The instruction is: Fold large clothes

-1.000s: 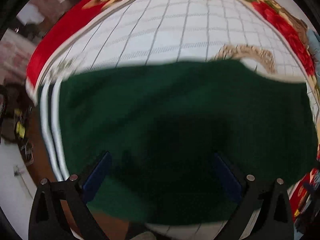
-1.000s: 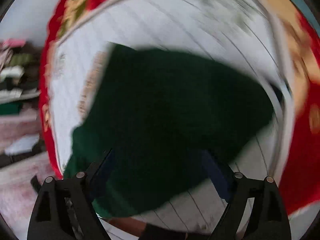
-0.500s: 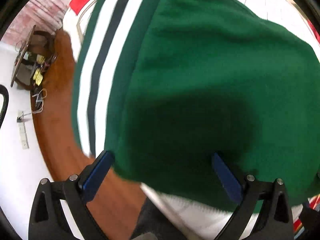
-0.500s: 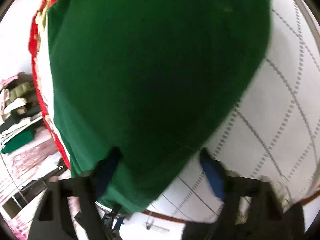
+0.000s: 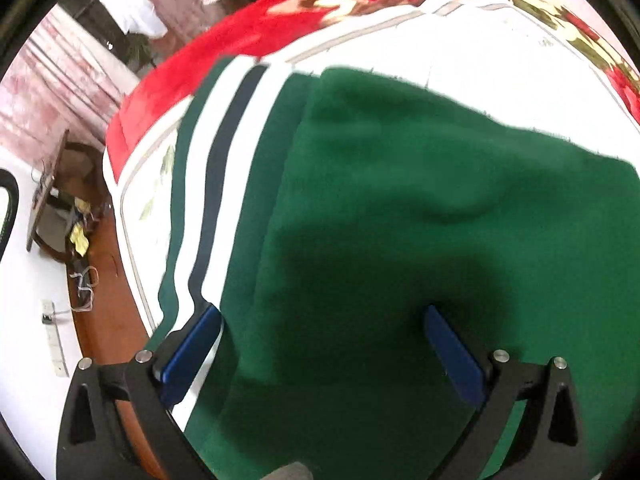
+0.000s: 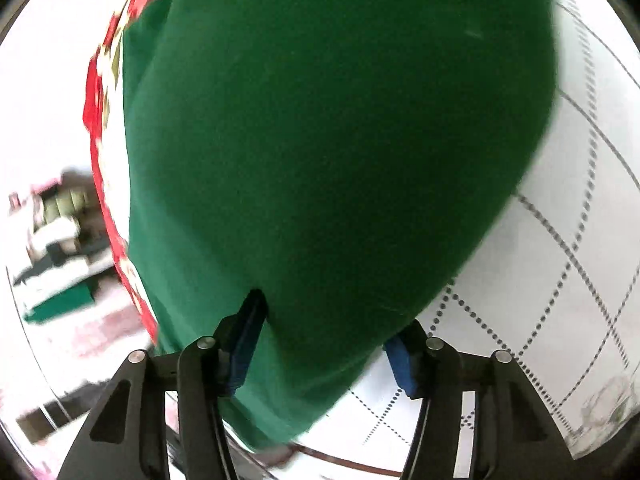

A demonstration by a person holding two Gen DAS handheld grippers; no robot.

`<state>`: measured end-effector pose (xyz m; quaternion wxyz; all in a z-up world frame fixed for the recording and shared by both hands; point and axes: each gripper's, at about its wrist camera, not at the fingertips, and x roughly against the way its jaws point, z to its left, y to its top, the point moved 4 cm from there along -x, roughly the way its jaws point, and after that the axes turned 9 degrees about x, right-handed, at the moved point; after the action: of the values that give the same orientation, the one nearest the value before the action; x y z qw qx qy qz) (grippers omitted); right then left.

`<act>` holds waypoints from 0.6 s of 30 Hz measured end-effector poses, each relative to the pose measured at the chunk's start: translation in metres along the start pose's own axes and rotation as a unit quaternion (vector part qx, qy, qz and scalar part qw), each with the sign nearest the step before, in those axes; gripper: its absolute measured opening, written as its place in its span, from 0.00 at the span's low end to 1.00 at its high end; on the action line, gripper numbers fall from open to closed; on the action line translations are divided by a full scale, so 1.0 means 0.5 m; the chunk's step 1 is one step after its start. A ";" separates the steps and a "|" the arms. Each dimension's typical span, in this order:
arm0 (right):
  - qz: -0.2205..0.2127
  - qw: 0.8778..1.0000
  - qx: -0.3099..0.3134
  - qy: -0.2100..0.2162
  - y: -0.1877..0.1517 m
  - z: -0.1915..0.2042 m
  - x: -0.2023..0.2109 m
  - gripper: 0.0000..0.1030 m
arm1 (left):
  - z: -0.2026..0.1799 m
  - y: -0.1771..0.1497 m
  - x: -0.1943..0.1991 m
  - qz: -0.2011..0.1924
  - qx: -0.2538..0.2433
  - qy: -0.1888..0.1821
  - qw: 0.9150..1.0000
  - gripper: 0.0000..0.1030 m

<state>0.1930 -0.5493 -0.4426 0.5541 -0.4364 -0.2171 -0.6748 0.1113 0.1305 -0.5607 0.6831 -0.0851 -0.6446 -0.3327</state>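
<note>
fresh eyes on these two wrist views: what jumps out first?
The big green garment fills both views, spread over the white checked bedcover. In the left wrist view, bold white and dark stripes run down its left edge, with the red floral blanket behind. The left gripper and right gripper both sit low over the cloth, jaws apart.

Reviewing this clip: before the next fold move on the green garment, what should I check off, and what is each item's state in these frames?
1. Left gripper open: ok, fingers wide apart over the green garment.
2. Right gripper grip on cloth: cannot tell; fabric bulges between the fingers.
3. Garment on the bedspread: ok.
4. Striped band lying flat: ok.
5. Green panel smooth: not ok, a ripple shows in the left view.
6. Fold edges aligned: cannot tell, far edges hidden.
</note>
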 end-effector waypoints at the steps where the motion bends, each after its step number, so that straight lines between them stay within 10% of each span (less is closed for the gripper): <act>1: 0.005 1.000 0.003 0.004 0.000 -0.002 0.005 0.59 | -0.011 0.006 0.017 -0.006 -0.008 0.001 1.000 1.00; 9: -0.113 0.993 -0.031 0.001 0.058 -0.112 0.164 0.78 | -0.293 -0.069 0.188 -0.029 -0.109 -0.088 0.990 1.00; 18: -0.163 0.985 -0.055 0.020 0.234 -0.177 0.154 0.76 | -0.471 -0.169 0.129 -0.007 -0.212 -0.089 0.973 1.00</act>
<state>0.2715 -0.6952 -0.4476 0.4159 -0.4113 -0.2371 -0.7756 0.2544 -0.0847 -0.5628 0.5872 -0.2528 -0.6179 -0.4578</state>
